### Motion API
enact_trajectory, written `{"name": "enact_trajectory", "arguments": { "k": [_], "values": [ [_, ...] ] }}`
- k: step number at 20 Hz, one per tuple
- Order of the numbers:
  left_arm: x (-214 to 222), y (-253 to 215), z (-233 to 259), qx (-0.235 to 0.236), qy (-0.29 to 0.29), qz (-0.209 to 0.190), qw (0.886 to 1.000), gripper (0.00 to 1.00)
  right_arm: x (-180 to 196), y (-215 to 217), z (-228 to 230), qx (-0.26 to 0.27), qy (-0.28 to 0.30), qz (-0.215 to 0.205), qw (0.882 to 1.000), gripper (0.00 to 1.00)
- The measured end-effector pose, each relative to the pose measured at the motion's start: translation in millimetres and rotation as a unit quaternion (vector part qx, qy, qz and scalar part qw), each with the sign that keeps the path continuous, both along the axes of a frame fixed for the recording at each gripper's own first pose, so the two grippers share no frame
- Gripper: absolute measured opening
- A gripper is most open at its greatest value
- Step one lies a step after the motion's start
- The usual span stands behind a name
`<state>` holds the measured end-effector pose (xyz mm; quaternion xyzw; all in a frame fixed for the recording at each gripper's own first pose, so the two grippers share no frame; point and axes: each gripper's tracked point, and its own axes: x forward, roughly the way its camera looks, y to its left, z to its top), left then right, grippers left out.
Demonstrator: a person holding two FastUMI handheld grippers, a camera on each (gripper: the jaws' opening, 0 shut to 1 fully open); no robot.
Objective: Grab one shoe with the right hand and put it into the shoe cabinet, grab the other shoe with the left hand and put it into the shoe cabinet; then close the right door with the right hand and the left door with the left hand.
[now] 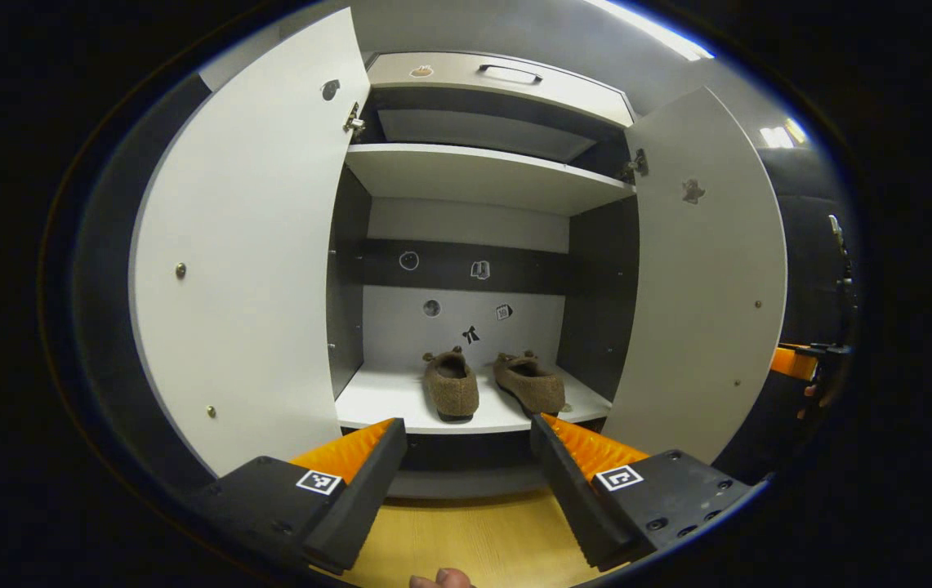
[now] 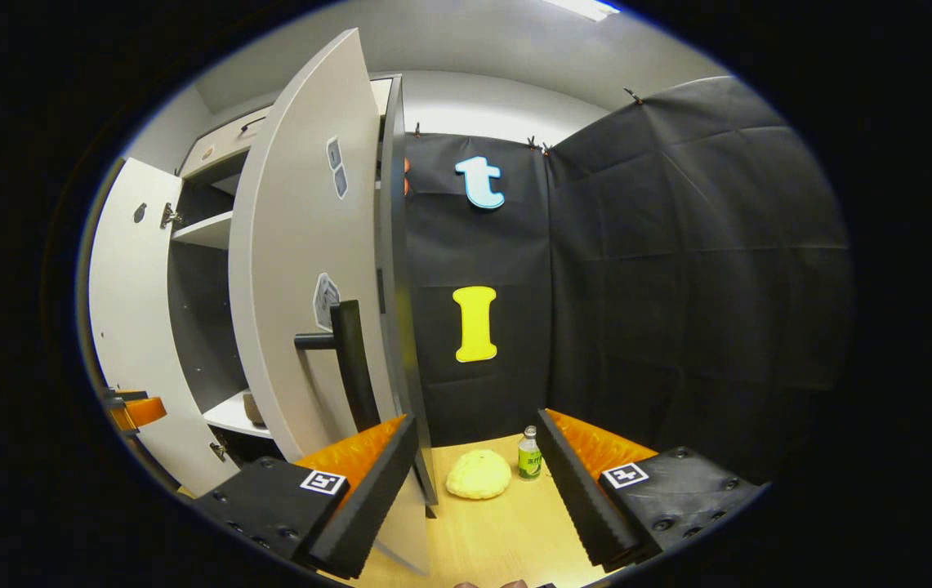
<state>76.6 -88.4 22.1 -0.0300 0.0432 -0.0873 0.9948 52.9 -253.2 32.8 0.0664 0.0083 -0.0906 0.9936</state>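
Two brown shoes stand side by side on the white bottom shelf of the shoe cabinet (image 1: 482, 175), the left shoe (image 1: 450, 384) and the right shoe (image 1: 529, 382), toes toward me. Both doors stand open: the left door (image 1: 245, 245) and the right door (image 1: 698, 286). My left gripper (image 1: 467, 425) is open in front of the shelf, apart from the shoes, holding nothing. In the right gripper view my right gripper (image 2: 477, 418) is open and holds nothing. It sits at the outer side of the right door (image 2: 302, 269), its left finger close to the black handle (image 2: 349, 359).
A yellow soft lump (image 2: 478, 474) and a small green bottle (image 2: 528, 453) sit on the wooden floor (image 2: 506, 531) by the black cloth wall. The other gripper (image 1: 796, 363) shows beyond the right door's edge. An upper shelf and a drawer with a handle (image 1: 510, 73) are above.
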Motion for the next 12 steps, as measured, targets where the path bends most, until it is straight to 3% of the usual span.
{"name": "enact_trajectory", "arguments": {
  "k": [12],
  "values": [
    [-20.9, 38.8, -10.6, -0.002, 0.007, 0.02, 1.0, 0.97, 11.6, 97.9, -0.5, 0.005, -0.001, 0.066, 0.998, 0.98]
  ]
}}
